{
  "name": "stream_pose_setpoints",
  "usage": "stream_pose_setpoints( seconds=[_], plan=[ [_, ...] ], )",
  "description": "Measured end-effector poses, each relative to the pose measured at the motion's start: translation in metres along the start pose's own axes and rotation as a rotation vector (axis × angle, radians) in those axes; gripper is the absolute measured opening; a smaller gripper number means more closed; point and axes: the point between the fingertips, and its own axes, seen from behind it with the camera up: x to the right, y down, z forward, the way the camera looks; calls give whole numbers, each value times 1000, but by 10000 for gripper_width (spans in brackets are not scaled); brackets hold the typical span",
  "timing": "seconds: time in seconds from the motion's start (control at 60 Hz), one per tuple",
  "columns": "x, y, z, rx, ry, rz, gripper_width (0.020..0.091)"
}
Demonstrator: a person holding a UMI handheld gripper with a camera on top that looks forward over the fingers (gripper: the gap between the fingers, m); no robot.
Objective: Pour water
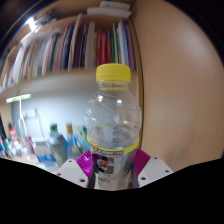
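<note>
A clear plastic water bottle (113, 120) with a yellow cap (113, 72) and a purple-and-yellow label stands upright between my fingers. Both magenta pads (86, 161) press against its lower body, one on each side. My gripper (112, 163) is shut on the bottle and holds it up in the air, well above the surfaces behind. The bottle looks mostly empty of colour; its water level is hard to tell. The bottom of the bottle is hidden below the fingers.
Behind the bottle runs a shelf of upright books (70, 45). Below it, to the left, several bottles and small items (45, 145) stand on a lower surface. A plain beige wall (185, 90) fills the right side.
</note>
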Motion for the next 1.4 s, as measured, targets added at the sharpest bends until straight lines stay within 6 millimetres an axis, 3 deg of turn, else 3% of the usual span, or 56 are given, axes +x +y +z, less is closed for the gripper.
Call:
stream_pose_setpoints(
  seconds=[0.067,0.133,0.317,0.4,0.417,0.7,0.75,0.833,0.95,1.05,1.167,1.4],
  plan=[
    [2,71,7,-110,-19,-35,520],
    [1,119,4,-139,-71,-20,532],
    [-16,160,7,-143,-92,-28,563],
    [-16,194,6,-229,-91,-53,581],
    [-17,184,9,-180,-93,-54,562],
    [-17,192,11,-198,-91,-45,584],
    [-15,196,9,-243,-83,-45,630],
    [-10,200,-2,-310,-59,-62,849],
    [-9,192,-27,-310,-52,-47,846],
    [-10,194,-57,-346,-42,-24,847],
    [-10,185,-108,-367,-8,8,840],
    [-42,141,-243,-369,39,39,843]
  ],
)
